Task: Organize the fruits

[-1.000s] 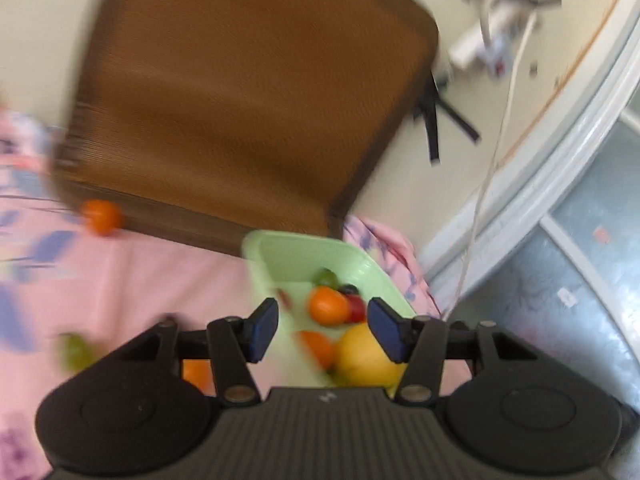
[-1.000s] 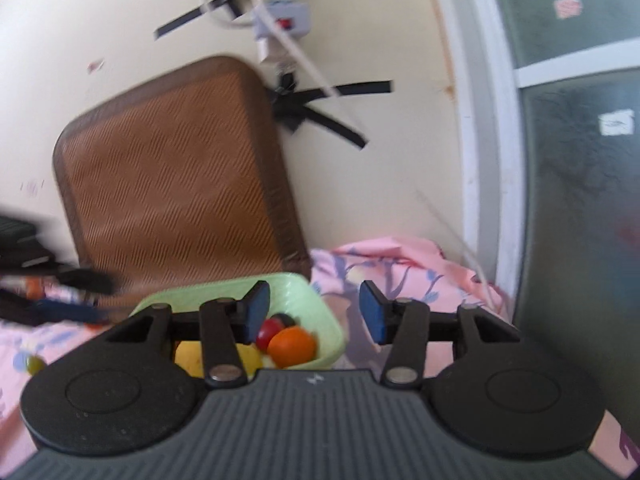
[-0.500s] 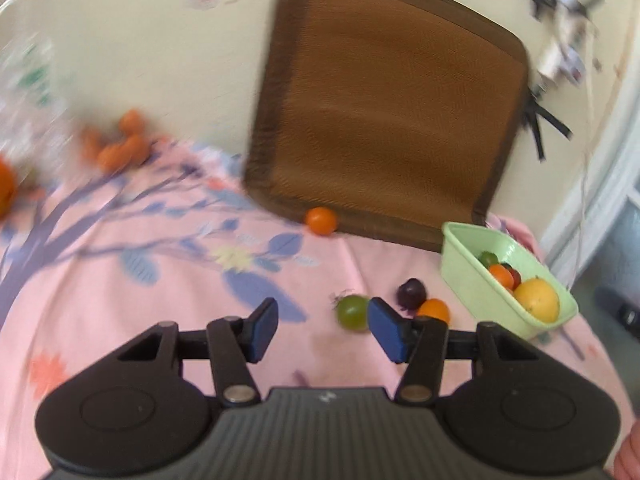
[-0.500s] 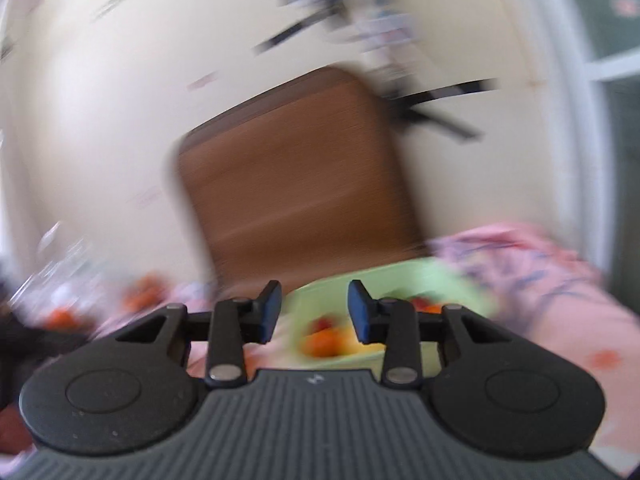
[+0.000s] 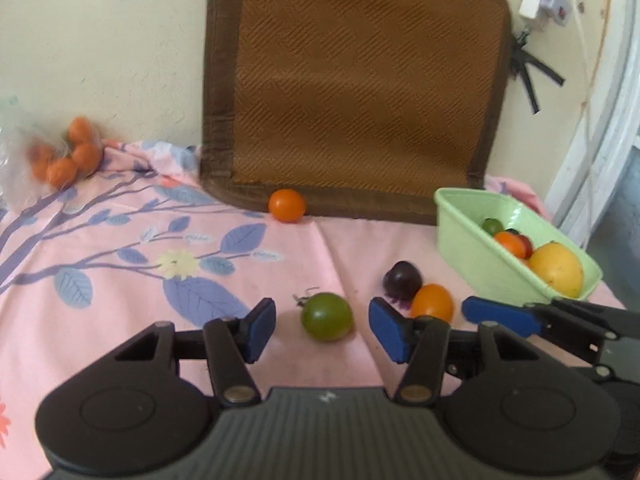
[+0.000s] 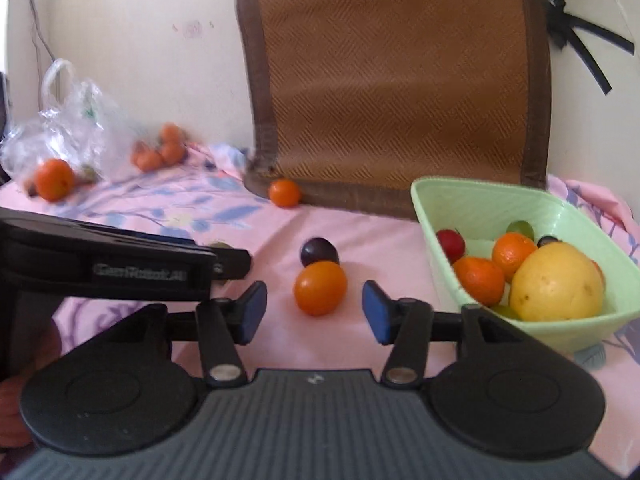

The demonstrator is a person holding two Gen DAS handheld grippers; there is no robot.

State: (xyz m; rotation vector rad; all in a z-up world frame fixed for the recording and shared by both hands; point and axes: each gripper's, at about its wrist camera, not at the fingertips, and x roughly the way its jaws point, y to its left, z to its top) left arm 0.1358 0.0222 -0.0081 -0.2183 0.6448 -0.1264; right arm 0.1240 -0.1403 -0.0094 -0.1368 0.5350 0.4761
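A green tomato lies on the pink cloth between the blue pads of my left gripper; the jaws are closing and the pads do not touch it. My right gripper frames an orange fruit with gaps on both sides; its jaws are opening. A dark plum sits just behind that orange fruit. Another orange fruit rests against the brown mat. The light green basket at the right holds a yellow fruit, oranges and small red and green fruits.
A brown woven mat leans on the wall at the back. A clear plastic bag and loose oranges lie at the far left. The left gripper's body crosses the right wrist view at left.
Both views have swung left from the basket to the loose fruit on the cloth. The left gripper has come down around the green tomato, the right around the orange fruit.
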